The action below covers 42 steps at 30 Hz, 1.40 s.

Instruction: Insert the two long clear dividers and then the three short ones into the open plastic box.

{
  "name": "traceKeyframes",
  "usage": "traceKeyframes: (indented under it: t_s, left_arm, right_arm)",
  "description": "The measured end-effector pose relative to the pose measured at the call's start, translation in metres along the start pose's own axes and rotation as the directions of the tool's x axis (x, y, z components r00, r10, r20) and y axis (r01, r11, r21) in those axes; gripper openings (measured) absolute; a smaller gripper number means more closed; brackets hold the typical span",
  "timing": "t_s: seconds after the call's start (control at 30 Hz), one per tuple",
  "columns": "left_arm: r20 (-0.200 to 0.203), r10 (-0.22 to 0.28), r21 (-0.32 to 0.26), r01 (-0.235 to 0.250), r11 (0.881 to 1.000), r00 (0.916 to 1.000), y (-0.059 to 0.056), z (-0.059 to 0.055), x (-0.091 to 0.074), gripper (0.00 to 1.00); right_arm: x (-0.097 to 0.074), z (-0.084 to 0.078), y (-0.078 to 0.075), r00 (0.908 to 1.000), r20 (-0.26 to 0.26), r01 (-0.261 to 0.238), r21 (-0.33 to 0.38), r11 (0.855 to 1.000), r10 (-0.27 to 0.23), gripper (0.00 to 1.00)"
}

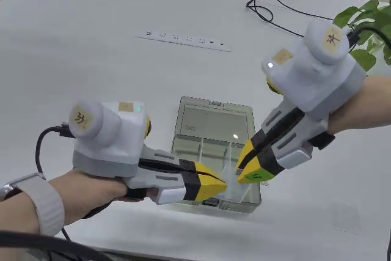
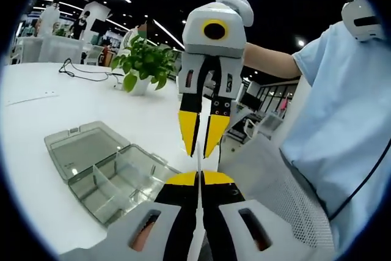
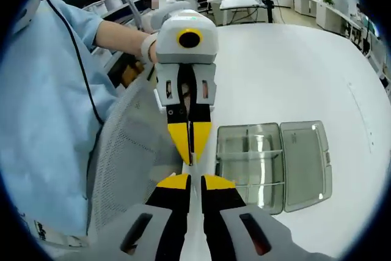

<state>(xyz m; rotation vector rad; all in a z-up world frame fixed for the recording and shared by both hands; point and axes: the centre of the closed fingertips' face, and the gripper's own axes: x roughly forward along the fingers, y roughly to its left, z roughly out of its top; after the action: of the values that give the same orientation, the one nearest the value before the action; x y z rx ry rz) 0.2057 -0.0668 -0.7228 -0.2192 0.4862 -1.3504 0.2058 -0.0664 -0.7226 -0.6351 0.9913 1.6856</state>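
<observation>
Between the tips of the left gripper (image 2: 199, 178) a thin clear divider (image 2: 198, 162) is pinched edge-on, the jaws closed tight on it; facing it tip to tip is the right gripper (image 2: 200, 151), whose jaws stand a little apart on either side of the divider's other end, and I cannot tell whether they press on it; the right gripper view gives the same meeting from the other side, with the left gripper (image 3: 191, 154) clamped and the right gripper's (image 3: 195, 180) own tips slightly parted; from the head view the left gripper (image 1: 221, 184) comes in low from the left and the right gripper (image 1: 244, 172) slants down from the upper right, their tips meeting over the near end of the box (image 1: 183, 145); the box lies open on the white counter (image 1: 91, 41), its lid (image 1: 214, 117) folded flat on the far side, and some clear partitions already stand in its base; farther back on the counter are a white power strip (image 1: 183, 39), a looped black cable (image 1: 269, 10) and a green plant (image 1: 366, 29).
</observation>
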Motion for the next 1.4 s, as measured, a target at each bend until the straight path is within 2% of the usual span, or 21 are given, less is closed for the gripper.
traceKeyframes:
  t_s: [0.17, 0.3, 0.6, 0.73, 1.13, 1.2, 1.33, 1.37, 1.4]
  left_arm:
    - [-0.013, -0.009, 0.020, 0.009, 1.000, 0.9999, -0.003, -0.002, 0.001, 0.00]
    - [-0.025, -0.017, 0.024, 0.018, 1.000, 0.9995, -0.004, -0.003, 0.002, 0.00]
    - [-0.040, -0.016, 0.045, 0.018, 0.999, 0.9991, -0.002, -0.004, 0.001, 0.00]
    - [-0.050, -0.003, 0.049, 0.006, 0.999, 0.9988, -0.001, -0.004, 0.001, 0.00]
    - [-0.047, 0.051, 0.075, -0.047, 0.996, 0.9976, 0.007, -0.005, -0.002, 0.00]
    - [-0.061, 0.077, 0.064, -0.073, 0.995, 0.9952, 0.012, -0.008, -0.004, 0.07]
    - [-0.061, 0.133, 0.089, -0.128, 0.988, 0.9892, 0.021, -0.011, -0.011, 0.21]
    - [-0.063, 0.147, 0.100, -0.140, 0.985, 0.9871, 0.023, -0.012, -0.012, 0.24]
    - [-0.077, 0.177, 0.116, -0.167, 0.979, 0.9812, 0.027, -0.014, -0.015, 0.30]
  right_arm:
    - [0.002, 0.000, 0.005, 0.9997, -0.008, -0.023, -0.009, 1.000, 0.023, 0.03]
    - [0.002, -0.001, 0.006, 0.9990, -0.026, -0.037, 0.020, 0.999, 0.037, 0.02]
    - [0.004, 0.000, 0.006, 0.9979, -0.054, -0.033, 0.029, 0.999, 0.035, 0.02]
    - [0.004, 0.000, 0.004, 0.9964, -0.082, -0.021, 0.008, 1.000, 0.022, 0.02]
    - [0.006, 0.003, -0.002, 0.9939, -0.109, -0.012, 0.005, 1.000, 0.012, 0.02]
    - [0.006, 0.003, -0.005, 0.9935, -0.114, 0.003, -0.004, 1.000, -0.003, 0.02]
    - [0.003, 0.001, -0.018, 0.9900, -0.133, 0.047, -0.003, 0.999, -0.047, 0.02]
    - [0.002, 0.000, -0.022, 0.9879, -0.142, 0.062, -0.002, 0.998, -0.062, 0.02]
    - [0.002, -0.002, -0.028, 0.9848, -0.154, 0.080, -0.006, 0.997, -0.079, 0.02]
